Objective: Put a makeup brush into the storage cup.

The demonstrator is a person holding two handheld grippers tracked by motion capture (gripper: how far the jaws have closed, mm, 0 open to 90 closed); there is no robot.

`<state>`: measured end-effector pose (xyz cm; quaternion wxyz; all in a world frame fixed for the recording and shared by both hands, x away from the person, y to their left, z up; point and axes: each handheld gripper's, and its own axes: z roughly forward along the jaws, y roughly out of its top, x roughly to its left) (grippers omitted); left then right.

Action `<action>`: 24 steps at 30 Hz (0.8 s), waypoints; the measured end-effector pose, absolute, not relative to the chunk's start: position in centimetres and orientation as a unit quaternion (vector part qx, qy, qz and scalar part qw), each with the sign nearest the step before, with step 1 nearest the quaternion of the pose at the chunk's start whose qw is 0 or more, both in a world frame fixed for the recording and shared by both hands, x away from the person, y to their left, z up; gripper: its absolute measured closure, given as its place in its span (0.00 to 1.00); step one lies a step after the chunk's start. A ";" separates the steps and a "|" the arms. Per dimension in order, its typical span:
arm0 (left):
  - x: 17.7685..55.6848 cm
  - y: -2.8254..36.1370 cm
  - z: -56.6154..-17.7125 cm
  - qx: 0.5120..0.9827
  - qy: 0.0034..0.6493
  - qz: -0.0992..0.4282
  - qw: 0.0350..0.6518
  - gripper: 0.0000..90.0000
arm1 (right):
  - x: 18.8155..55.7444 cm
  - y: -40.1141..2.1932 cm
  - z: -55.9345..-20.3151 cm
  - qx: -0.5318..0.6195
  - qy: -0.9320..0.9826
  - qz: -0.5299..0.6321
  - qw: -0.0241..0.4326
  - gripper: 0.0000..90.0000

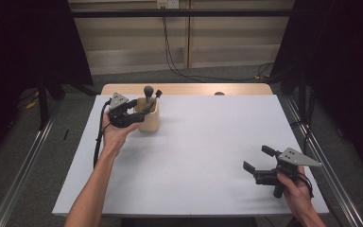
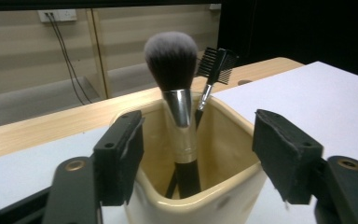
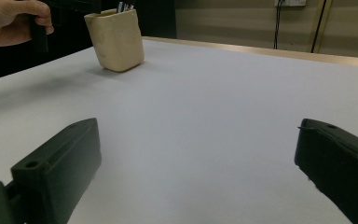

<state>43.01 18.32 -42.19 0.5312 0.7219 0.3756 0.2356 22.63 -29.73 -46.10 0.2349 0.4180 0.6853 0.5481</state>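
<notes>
Evidently parked with jaws apart over the cream holder beside the upright powder brush and comb brush, touching neither, left gripper clear of both; right gripper idle, jaws spread over bare table.

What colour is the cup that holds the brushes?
Cream cup; the left gripper view shows it best.

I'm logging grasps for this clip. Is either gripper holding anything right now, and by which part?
Nothing is held. The left gripper stands open around the cream cup; the right gripper is open too.
</notes>
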 end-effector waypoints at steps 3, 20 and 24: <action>42.9 18.5 -42.0 0.718 0.377 0.238 0.535 0.28 | 22.7 -30.0 -46.2 0.418 0.684 0.549 0.237 0.00; 40.2 20.5 -41.0 0.714 0.385 0.215 0.545 0.03 | 22.6 -30.0 -46.0 0.426 0.677 0.547 0.249 0.00; 39.4 20.9 -40.9 0.711 0.385 0.211 0.549 0.03 | 22.5 -30.0 -45.9 0.428 0.676 0.545 0.249 0.00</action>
